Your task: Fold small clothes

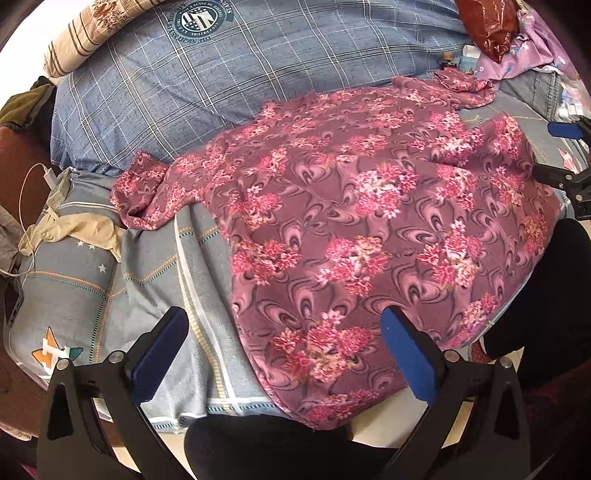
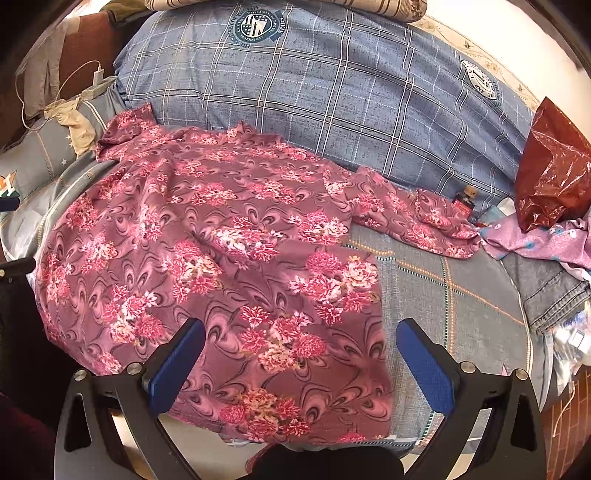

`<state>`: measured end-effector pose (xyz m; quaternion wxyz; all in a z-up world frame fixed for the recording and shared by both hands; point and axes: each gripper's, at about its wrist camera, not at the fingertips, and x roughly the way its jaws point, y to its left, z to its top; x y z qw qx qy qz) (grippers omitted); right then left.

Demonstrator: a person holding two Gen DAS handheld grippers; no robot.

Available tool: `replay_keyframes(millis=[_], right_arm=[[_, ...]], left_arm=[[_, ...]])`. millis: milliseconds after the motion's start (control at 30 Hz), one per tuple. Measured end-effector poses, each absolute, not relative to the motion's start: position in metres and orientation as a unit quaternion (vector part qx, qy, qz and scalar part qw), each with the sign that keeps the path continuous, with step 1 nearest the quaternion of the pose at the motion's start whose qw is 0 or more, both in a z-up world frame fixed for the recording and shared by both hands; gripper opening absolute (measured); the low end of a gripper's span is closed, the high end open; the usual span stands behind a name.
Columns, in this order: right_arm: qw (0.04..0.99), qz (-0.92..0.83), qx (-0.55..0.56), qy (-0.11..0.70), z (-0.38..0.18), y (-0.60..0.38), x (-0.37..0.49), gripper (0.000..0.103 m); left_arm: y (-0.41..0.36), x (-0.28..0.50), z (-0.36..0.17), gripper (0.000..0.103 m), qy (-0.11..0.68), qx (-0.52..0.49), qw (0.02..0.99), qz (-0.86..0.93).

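Nearest the cameras, the left claw [image 1: 284, 354] and the right claw [image 2: 301, 360] both stand wide apart, blue pads holding nothing, hovering above the near hem of the floral shirt [image 1: 351, 221]. The shirt, mauve with pink flower clusters, lies spread flat on the bed [image 2: 461, 295], its hem hanging over the near edge. One sleeve [image 2: 417, 218] stretches out to the right of the shirt's body, the other sleeve [image 1: 147, 195] to its left. Left of the shirt lie a cream cloth [image 1: 85, 229] and a white charger with cable [image 1: 50, 177]. Right of it sit a lilac garment [image 2: 543, 240], denim [image 2: 546, 291] and a red plastic bag [image 2: 554, 173]. Behind the shirt rises a blue plaid quilt [image 2: 332, 92] bearing a round crest badge [image 2: 256, 27]; only "STARS" reads clearly there.
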<state>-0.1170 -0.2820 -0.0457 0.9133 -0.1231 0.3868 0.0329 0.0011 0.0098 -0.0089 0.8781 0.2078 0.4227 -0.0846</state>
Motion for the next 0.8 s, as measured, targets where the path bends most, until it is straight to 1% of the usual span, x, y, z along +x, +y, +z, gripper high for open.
replay_keyframes(millis=[400,533,800], right_arm=[[0.907,0.017,-0.098,0.409,-0.050,-0.301,-0.108,0.103],[0.908,0.017,-0.092,0.409,-0.050,-0.302,-0.105,0.103],[0.908,0.021,-0.096,0.408,-0.048,-0.294,-0.099,0.103]], left_arm=[[0.022,0.017,-0.006,0.103,0.423,0.198,0.881,-0.083],[0.023,0.022,-0.010,0.103,0.435,0.184,0.878,-0.084],[0.019,0.022,-0.010,0.103,0.433,0.187,0.878,-0.085]])
